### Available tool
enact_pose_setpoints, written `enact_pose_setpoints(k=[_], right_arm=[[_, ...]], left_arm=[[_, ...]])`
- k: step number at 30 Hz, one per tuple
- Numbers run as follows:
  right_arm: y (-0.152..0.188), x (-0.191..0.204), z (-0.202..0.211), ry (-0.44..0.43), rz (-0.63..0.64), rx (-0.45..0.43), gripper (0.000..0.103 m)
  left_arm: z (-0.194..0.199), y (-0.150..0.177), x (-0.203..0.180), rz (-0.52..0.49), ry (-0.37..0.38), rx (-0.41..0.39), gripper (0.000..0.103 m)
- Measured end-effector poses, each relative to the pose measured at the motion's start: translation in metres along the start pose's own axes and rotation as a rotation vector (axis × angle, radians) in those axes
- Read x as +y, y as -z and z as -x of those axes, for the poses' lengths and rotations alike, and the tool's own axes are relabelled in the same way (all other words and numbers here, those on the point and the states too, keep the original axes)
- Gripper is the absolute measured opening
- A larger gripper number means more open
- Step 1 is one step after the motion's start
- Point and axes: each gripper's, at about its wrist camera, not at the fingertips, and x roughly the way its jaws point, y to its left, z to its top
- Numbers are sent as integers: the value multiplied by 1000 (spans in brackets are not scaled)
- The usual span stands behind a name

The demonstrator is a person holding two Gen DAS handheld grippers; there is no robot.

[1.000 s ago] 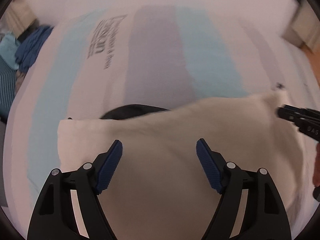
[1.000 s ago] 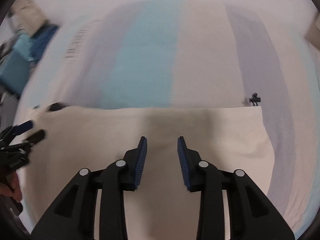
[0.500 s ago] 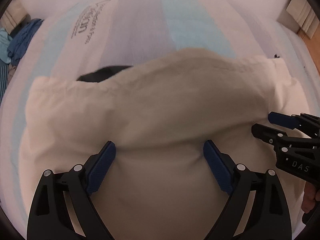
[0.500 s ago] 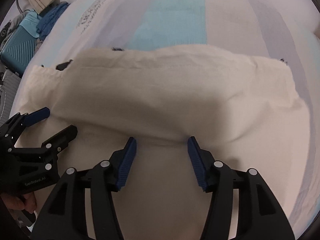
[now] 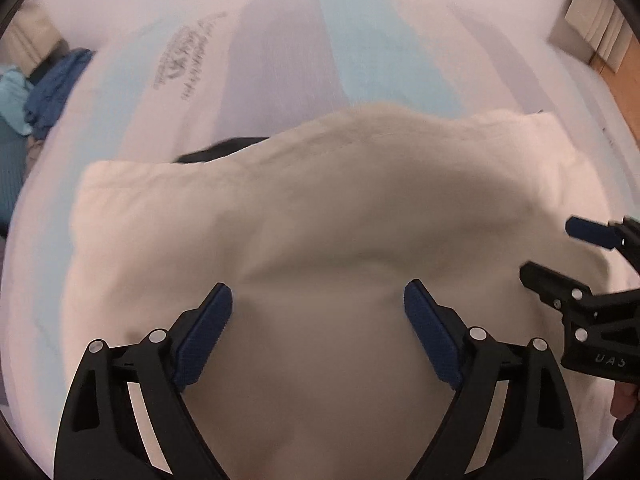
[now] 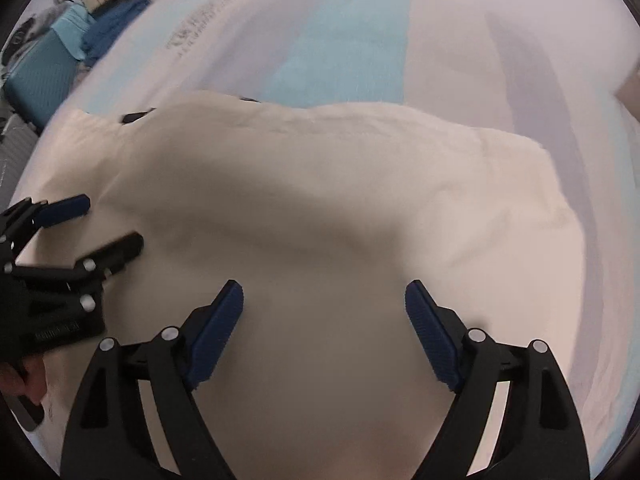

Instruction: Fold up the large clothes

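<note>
A large cream garment point(image 5: 304, 216) lies spread on the striped bed, folded over itself with a soft crease across its middle; it also fills the right wrist view point(image 6: 320, 208). A dark patch point(image 5: 216, 154) peeks from under its far left edge. My left gripper point(image 5: 318, 308) is open just above the near part of the cloth, holding nothing. My right gripper point(image 6: 324, 304) is open above the cloth too, wider than before. Each gripper shows at the other view's side: the right one point(image 5: 560, 252) and the left one point(image 6: 108, 226).
The bed sheet point(image 5: 280, 64) has pale blue, grey and white stripes with printed text at the far left. A pile of blue clothes point(image 5: 52, 88) and a teal case point(image 6: 36, 76) sit off the bed's left side. Wooden floor point(image 5: 624, 68) shows at right.
The garment's near part was folded over towards the far edge. My right gripper opened wide. Both grippers pulled back slightly over the cloth.
</note>
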Motion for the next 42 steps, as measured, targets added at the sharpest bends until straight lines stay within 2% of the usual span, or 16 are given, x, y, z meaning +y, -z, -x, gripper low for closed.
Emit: enact_pose_setpoints(k=[4,7,8,12,20,22,24,30,42], right_arm=[[31,-1,28,-9,-25,-6,80],[53,-2,38,-4,-42,6,82],[56,-2,36,-2,-51,13,86],[65,-3,28,5,-84,38,89],[59,12,27,2,-98,22,89],[60,20,26,15,-79,26,89],[62,19,17,19,-84,45,95],[69,19,-12,25,-69,70,97],[71,20,-32,25,-74,86,97]], left_arm=[[35,35,2,36,16,-21,86],[43,56,-3,25,10,-19,87],[45,65,-6,31,14,-10,87],[48,84,-7,72,26,-11,87],[56,87,-8,108,102,-44,89],[47,93,-13,90,94,-14,91],[36,98,-13,84,93,7,92],[16,103,-16,51,83,35,94],[-14,98,-14,31,72,47,98]])
